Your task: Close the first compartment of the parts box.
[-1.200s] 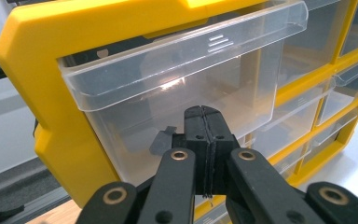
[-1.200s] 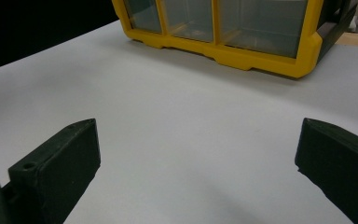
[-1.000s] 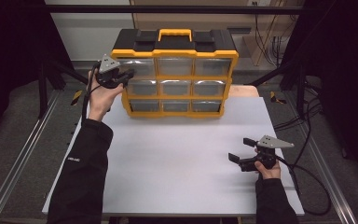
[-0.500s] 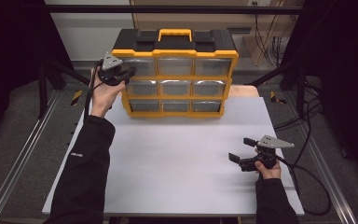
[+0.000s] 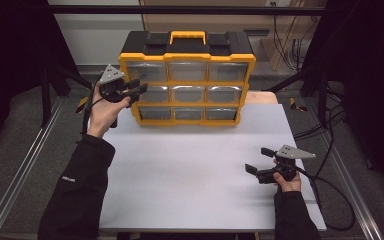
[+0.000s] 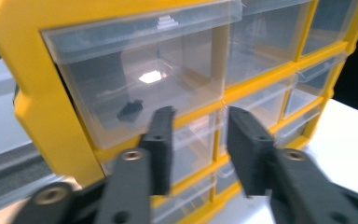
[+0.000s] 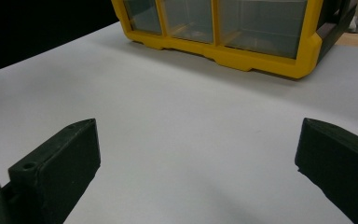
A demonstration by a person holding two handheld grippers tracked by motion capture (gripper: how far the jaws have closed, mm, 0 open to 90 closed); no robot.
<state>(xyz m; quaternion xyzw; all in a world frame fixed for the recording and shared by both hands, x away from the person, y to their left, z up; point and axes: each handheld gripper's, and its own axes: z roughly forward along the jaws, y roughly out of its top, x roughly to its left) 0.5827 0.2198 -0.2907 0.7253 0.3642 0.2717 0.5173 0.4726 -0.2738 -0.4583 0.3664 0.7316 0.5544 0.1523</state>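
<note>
One yellow-and-black organizer cabinet [image 5: 187, 80] stood at the far edge of the white table [image 5: 190, 175], showing nine clear drawers in three rows of three, with one yellow handle [image 5: 186, 36] on its black top. Two hand-held grippers were in play, one per hand.

At the left, the left hand [image 5: 102, 112] was raised off the table, forearm stretched far forward in a black sleeve [image 5: 77, 195]. The left gripper [image 5: 139, 90] pointed rightward at the cabinet's left column of drawers. Its jaws had just been opening and stood partly apart, released, with nothing clamped between them; they were just in front of the drawer fronts.

At the right, the right hand [image 5: 286, 181] rested low on the near right part of the table, well apart from the cabinet. The right gripper [image 5: 258, 161] pointed left, jaws spread wide and empty.

The left gripper view brought out what the high view did not: a small dark object [image 6: 129, 110] lying inside the upper-left drawer [image 6: 144, 74], and the left gripper [image 6: 200, 135] framing the yellow divider below that drawer. The right gripper view showed the right gripper [image 7: 198, 158] over bare table, with the cabinet's bottom row of drawers [image 7: 214, 23] far ahead.
</note>
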